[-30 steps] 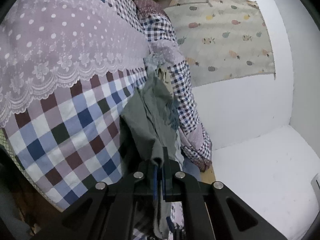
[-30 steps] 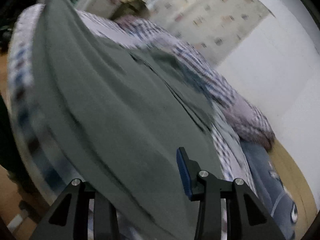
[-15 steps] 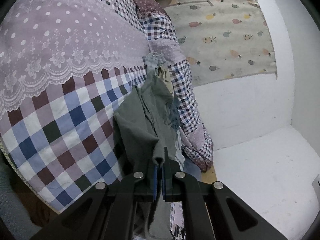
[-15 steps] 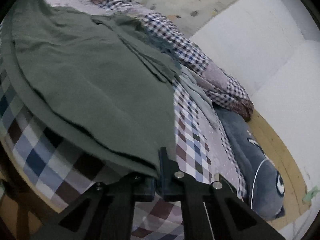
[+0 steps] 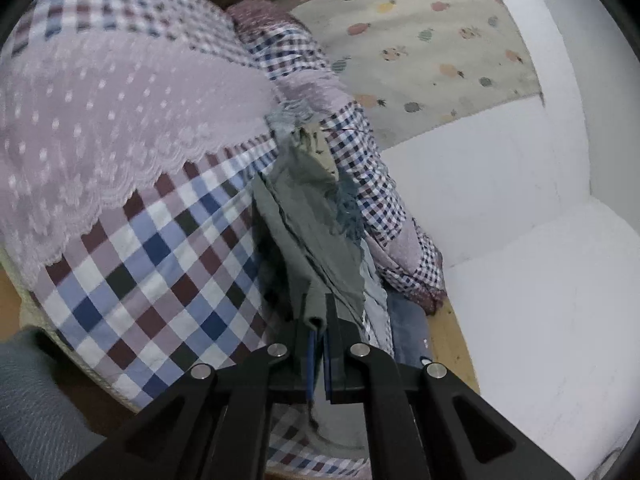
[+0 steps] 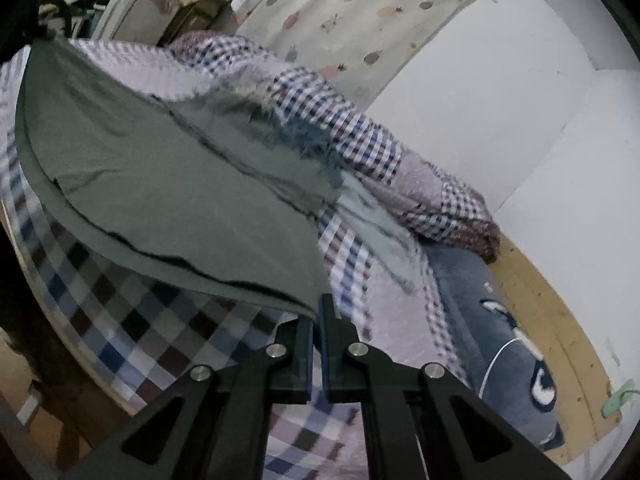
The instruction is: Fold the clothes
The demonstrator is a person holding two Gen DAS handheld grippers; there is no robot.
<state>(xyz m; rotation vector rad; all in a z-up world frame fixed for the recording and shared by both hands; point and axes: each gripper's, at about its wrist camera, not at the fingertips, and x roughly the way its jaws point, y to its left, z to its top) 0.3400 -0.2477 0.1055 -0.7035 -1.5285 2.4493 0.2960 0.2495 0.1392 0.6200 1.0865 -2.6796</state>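
A grey-green garment (image 6: 168, 184) hangs stretched above the checked bedspread (image 6: 132, 336). My right gripper (image 6: 316, 316) is shut on its near corner. In the left wrist view the same garment (image 5: 308, 236) runs edge-on away from the camera, and my left gripper (image 5: 318, 320) is shut on a folded edge of it. Its far end lies bunched with a pale blue frayed cloth (image 5: 348, 212) against a rolled checked quilt (image 5: 360, 160).
A lace-trimmed pink panel (image 5: 120, 120) covers the bed's upper part. A dark blue plush cushion (image 6: 508, 340) lies on the wooden floor (image 6: 560, 320) beside the bed. White walls (image 5: 500, 200) and a fruit-print curtain (image 5: 432, 48) stand behind. Boxes (image 6: 160, 12) sit at the far end.
My right gripper went from open to shut on the garment's corner and lifted it. The left gripper kept its hold while the garment drew taut above the bed.
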